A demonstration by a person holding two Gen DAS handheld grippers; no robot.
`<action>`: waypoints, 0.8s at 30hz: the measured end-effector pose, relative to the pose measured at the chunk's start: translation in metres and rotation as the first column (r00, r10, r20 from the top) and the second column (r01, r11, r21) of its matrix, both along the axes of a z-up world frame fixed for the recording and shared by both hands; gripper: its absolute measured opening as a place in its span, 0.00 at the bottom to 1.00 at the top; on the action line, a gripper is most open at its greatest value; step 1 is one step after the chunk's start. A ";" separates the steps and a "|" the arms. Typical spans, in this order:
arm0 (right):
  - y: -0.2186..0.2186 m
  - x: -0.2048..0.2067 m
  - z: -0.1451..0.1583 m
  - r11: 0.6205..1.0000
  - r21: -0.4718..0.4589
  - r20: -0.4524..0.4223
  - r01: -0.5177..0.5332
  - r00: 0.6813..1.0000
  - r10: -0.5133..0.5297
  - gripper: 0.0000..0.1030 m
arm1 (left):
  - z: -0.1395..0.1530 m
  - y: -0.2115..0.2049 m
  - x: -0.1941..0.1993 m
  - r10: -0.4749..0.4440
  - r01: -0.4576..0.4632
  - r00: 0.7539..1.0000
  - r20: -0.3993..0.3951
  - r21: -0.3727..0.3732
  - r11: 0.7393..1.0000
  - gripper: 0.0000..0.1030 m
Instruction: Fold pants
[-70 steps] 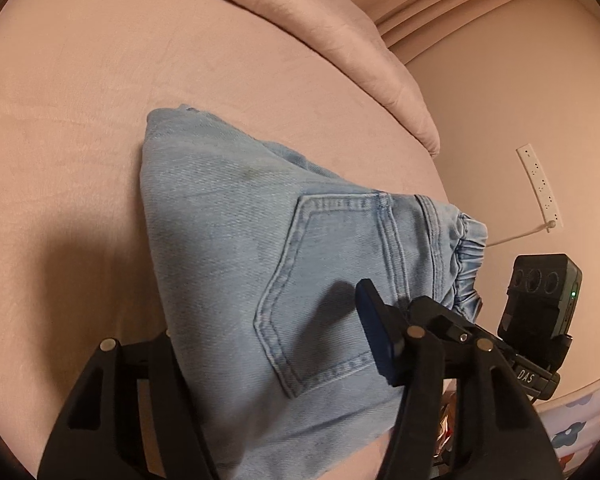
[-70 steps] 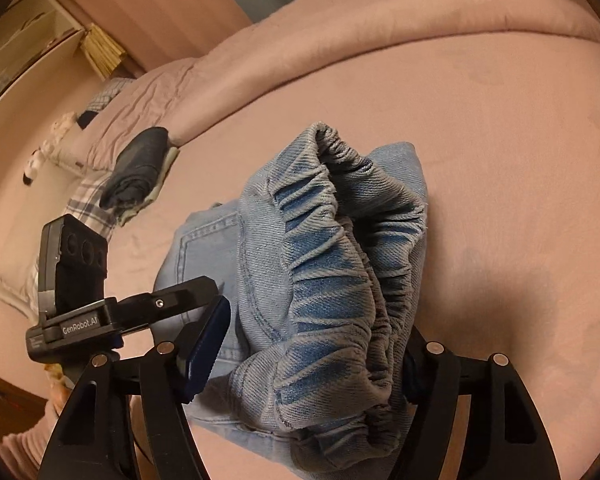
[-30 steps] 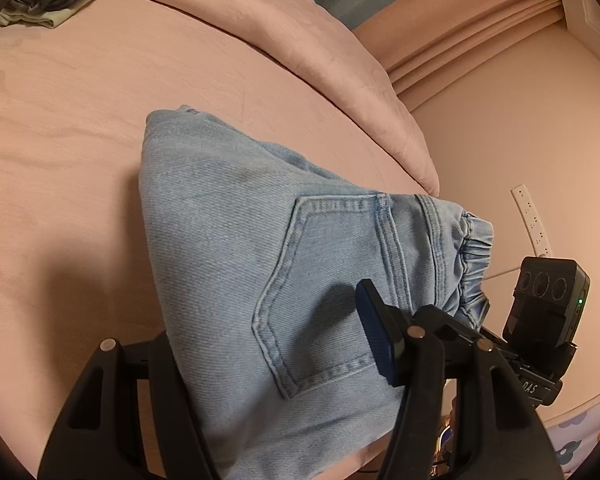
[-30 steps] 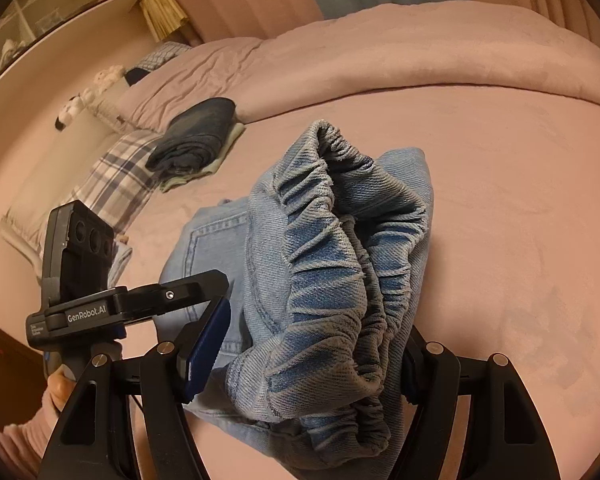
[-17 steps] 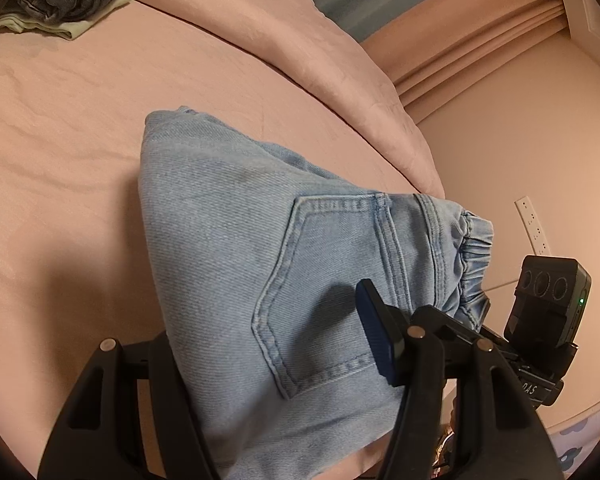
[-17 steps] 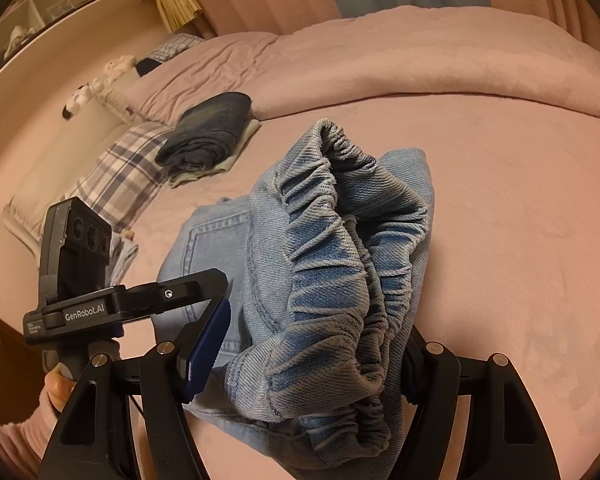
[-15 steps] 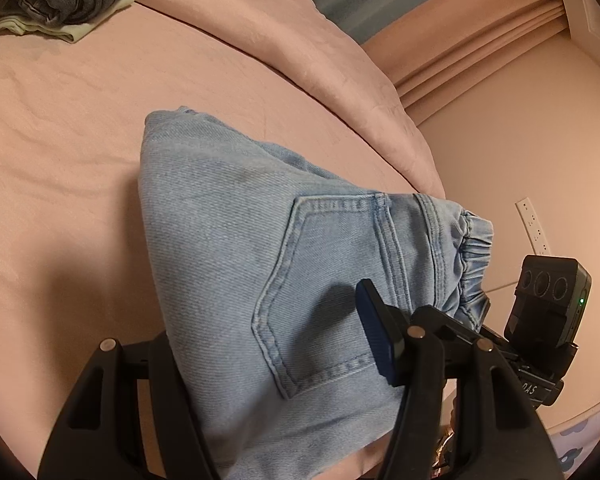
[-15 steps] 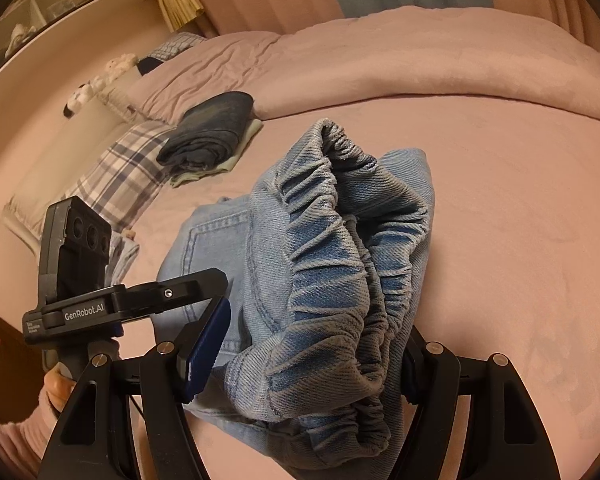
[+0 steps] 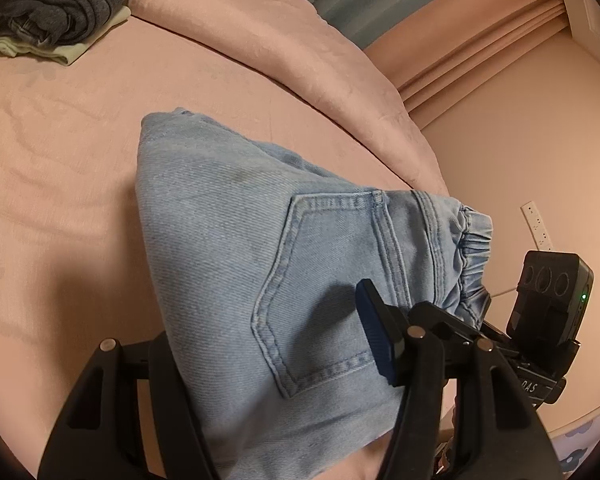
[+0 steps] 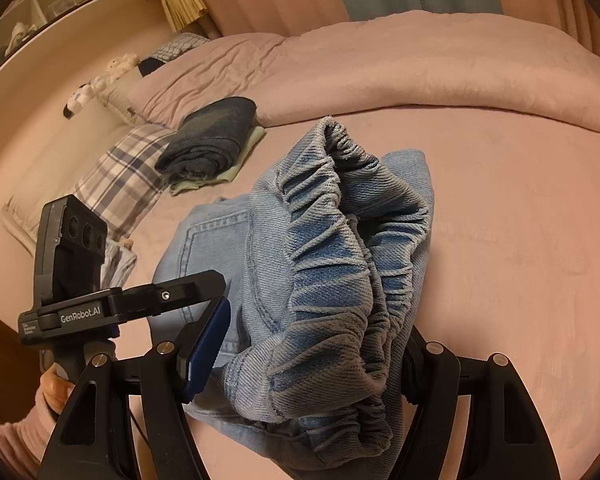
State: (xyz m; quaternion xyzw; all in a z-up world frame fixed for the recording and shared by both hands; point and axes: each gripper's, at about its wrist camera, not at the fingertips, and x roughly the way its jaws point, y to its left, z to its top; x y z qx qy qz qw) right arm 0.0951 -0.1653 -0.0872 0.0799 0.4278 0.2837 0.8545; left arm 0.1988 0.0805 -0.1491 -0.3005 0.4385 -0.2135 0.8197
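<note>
Pants (image 9: 236, 248) of light blue denim, folded into a thick bundle, sit between both tools above a pink bed sheet (image 9: 52, 184). Left gripper (image 9: 268, 364) clamps the pocket side of the bundle: the blue-padded finger (image 9: 374, 332) presses on the denim at 4 o'clock from the back pocket (image 9: 324, 280), while the opposite finger is hidden under the cloth. Right gripper (image 10: 300, 364) clamps the gathered elastic waistband (image 10: 332, 280), which bulges between its fingers. From the right wrist view, a stack of dark folded clothes (image 10: 210, 140) lies at 10 o'clock from the pants, well apart, beside a plaid pillow (image 10: 120, 176). A pink duvet (image 10: 420, 64) runs along the far side at 12 o'clock.
</note>
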 end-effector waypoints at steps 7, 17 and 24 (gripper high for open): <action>0.000 0.013 0.001 1.000 0.000 0.010 0.021 1.000 -0.021 0.72 | 0.001 -0.003 -0.003 -0.006 0.006 1.000 -0.003 -0.002 1.000 0.60; -0.005 0.025 -0.005 0.999 0.001 -0.004 0.047 0.999 -0.047 0.72 | 0.002 -0.005 0.000 -0.015 0.015 1.000 -0.023 -0.002 1.000 0.60; -0.003 0.032 -0.009 0.998 0.003 -0.013 0.060 0.998 -0.060 0.72 | 0.004 -0.005 0.008 -0.024 0.024 0.999 -0.039 0.008 1.000 0.60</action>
